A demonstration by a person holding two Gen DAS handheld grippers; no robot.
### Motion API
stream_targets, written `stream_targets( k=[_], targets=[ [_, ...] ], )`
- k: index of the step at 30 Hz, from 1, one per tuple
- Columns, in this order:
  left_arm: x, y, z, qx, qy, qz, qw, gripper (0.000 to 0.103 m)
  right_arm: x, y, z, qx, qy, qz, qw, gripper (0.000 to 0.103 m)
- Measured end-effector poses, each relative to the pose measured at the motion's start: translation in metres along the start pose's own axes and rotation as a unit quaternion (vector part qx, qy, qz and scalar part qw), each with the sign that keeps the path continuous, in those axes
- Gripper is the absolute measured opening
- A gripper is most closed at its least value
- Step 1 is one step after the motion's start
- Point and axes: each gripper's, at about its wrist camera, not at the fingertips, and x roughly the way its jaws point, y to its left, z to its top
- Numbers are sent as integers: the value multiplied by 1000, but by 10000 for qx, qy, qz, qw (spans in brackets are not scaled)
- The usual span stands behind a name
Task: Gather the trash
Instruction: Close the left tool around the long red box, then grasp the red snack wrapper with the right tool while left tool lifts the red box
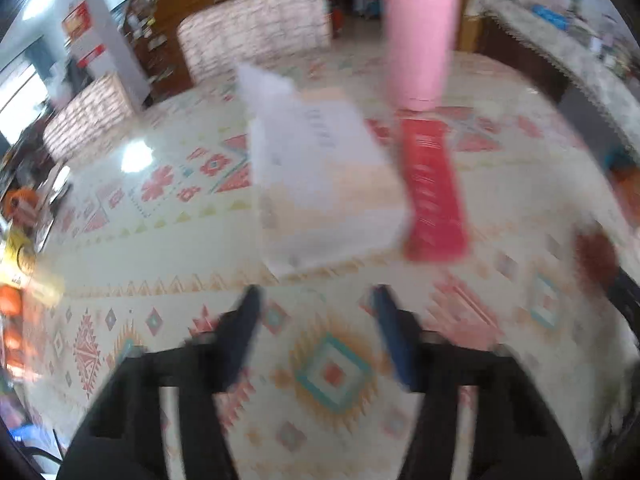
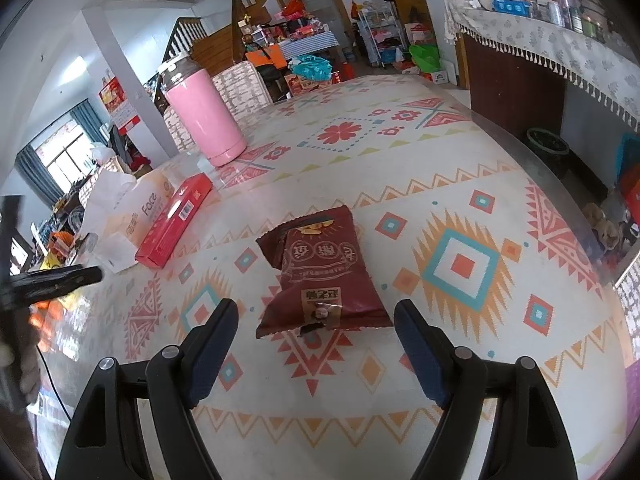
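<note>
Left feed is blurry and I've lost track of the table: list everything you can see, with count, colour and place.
Snack packet: one, dark red, flat on the tablecloth between the right gripper's open fingers.
Flat box: one, red, left of the packet.
Tissue pack: one, pale orange and white, beside the red box.
Flask: one, pink, upright, behind the box.
Tablecloth: one, cream, patterned.
Left gripper: black with blue pads, nothing between them.
Right gripper: black with blue pads, open.
</note>
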Motion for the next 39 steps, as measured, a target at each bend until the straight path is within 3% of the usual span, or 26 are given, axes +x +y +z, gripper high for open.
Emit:
stream_targets(
  k=[3, 7, 9, 13, 16, 24, 27, 28, 29, 31, 39],
  targets=[
    [27, 15, 33, -423, 129, -100, 9990, 46, -1, -2, -1, 23, -13, 6, 10000, 84],
    [38, 24, 81, -668, -167, 242, 9973, 50, -1, -1, 0, -22, 0, 9, 10000, 86],
    [34, 27, 90, -806, -176, -51, 9966, 59, 0, -1, 0, -10, -2, 32, 10000, 86],
    [12, 21, 67, -910, -356, -1124, 9889, 87, 0, 0, 1, -46, 13, 23, 10000, 88],
    [12, -4, 54, -674, -315, -1405, 9873, 91, 1, 2, 1, -79, 23, -12, 10000, 88],
    [47, -62, 64, -293, 5, -1033, 9942, 91, 2, 2, 0, -48, 10, 23, 10000, 88],
    [54, -74, 65, -154, 44, -725, 9972, 91, 1, 2, 0, -47, 10, 23, 10000, 88],
    [55, -78, 64, -99, 89, -643, 9978, 87, 1, 2, 0, -45, 10, 26, 10000, 88],
    [56, -79, 64, -81, 97, -611, 9980, 68, 2, 2, 0, -43, 9, 28, 10000, 88],
    [56, -83, 58, -41, 247, -580, 9980, 40, 2, 3, 0, -43, 8, 30, 10000, 88],
    [16, -91, 5, 280, 5, -638, 9976, 39, 0, 1, 1, -39, 1, 41, 10000, 88]
  ],
)
